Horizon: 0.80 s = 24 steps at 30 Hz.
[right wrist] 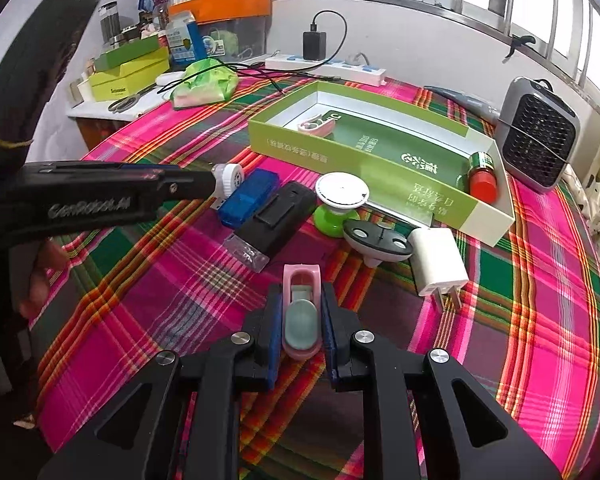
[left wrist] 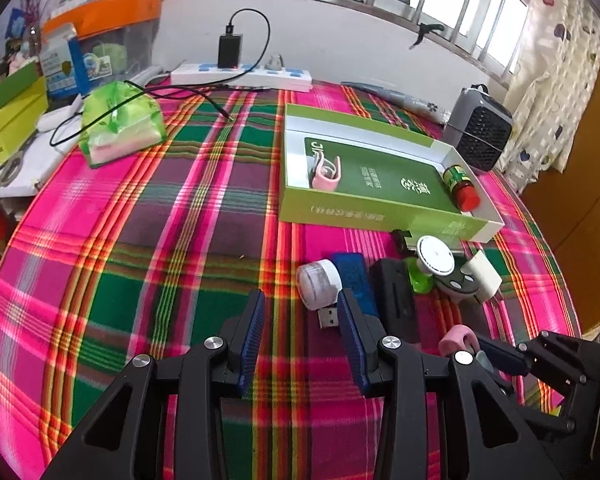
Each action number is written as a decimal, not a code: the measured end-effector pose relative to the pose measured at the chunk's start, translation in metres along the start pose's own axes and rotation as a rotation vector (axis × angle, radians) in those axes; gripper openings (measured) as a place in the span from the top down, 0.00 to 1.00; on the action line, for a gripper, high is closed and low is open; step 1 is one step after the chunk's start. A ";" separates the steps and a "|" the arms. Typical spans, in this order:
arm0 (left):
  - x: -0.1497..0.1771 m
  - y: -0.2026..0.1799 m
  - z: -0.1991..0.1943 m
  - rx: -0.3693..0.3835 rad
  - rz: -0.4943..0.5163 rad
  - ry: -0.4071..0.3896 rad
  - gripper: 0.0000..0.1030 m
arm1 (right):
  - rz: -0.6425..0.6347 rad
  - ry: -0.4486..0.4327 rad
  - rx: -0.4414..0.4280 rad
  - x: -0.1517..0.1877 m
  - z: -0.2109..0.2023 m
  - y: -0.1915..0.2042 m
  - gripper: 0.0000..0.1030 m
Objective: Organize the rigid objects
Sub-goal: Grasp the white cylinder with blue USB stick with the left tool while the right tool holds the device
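Observation:
A green and white box (left wrist: 384,212) (right wrist: 284,136) lies on the plaid cloth and holds a pink clip (left wrist: 326,174) (right wrist: 314,126) and a red-capped bottle (left wrist: 462,186) (right wrist: 482,178). My right gripper (right wrist: 302,320) is shut on a pink clip case (right wrist: 302,312), also seen in the left wrist view (left wrist: 456,340). My left gripper (left wrist: 302,316) is open just above the cloth, next to a white jar (left wrist: 318,284) (right wrist: 228,180) and a USB stick (left wrist: 328,318). In front of the box lie a blue case (left wrist: 354,276) (right wrist: 250,196), a black case (left wrist: 394,300) (right wrist: 278,216), a white disc on a green base (left wrist: 434,262) (right wrist: 342,192), a black and white disc (right wrist: 380,244) and a white charger (left wrist: 484,276) (right wrist: 438,266).
A grey fan heater (left wrist: 480,136) (right wrist: 538,140) stands right of the box. A power strip with a black charger (left wrist: 240,72) (right wrist: 328,62) lies at the back wall. A green tissue pack (left wrist: 122,124) (right wrist: 204,84), yellow-green boxes (right wrist: 130,70) and scissors (right wrist: 130,100) sit at the back left.

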<state>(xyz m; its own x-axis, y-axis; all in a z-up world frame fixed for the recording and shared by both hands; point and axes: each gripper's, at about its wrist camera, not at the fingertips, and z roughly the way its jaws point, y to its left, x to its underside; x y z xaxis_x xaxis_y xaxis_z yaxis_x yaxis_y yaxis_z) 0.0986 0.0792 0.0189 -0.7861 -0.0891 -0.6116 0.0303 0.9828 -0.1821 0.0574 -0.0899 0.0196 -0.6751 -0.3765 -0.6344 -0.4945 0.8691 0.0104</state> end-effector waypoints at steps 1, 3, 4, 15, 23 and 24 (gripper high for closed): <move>-0.001 -0.001 0.002 0.005 0.003 0.005 0.65 | 0.001 -0.001 0.000 0.000 0.000 0.000 0.82; -0.002 -0.004 0.004 0.009 0.010 0.011 0.65 | 0.001 -0.003 -0.001 -0.001 0.000 -0.001 0.82; -0.002 -0.006 0.005 0.009 0.015 0.011 0.65 | 0.001 -0.003 -0.001 0.000 0.000 -0.001 0.82; -0.010 -0.012 0.017 -0.022 0.022 0.018 0.65 | 0.011 -0.002 -0.010 -0.001 0.000 -0.005 0.82; -0.012 -0.007 0.019 -0.014 -0.016 0.012 0.65 | 0.015 -0.001 -0.014 0.000 0.001 -0.005 0.82; -0.012 -0.006 0.020 -0.012 -0.020 0.013 0.65 | 0.016 -0.001 -0.015 0.000 0.001 -0.005 0.82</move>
<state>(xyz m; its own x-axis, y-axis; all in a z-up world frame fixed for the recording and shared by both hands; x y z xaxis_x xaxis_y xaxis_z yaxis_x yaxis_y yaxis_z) 0.1202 0.0709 0.0125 -0.7943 -0.1069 -0.5981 0.0073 0.9826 -0.1853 0.0607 -0.0941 0.0190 -0.6826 -0.3618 -0.6350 -0.4912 0.8704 0.0321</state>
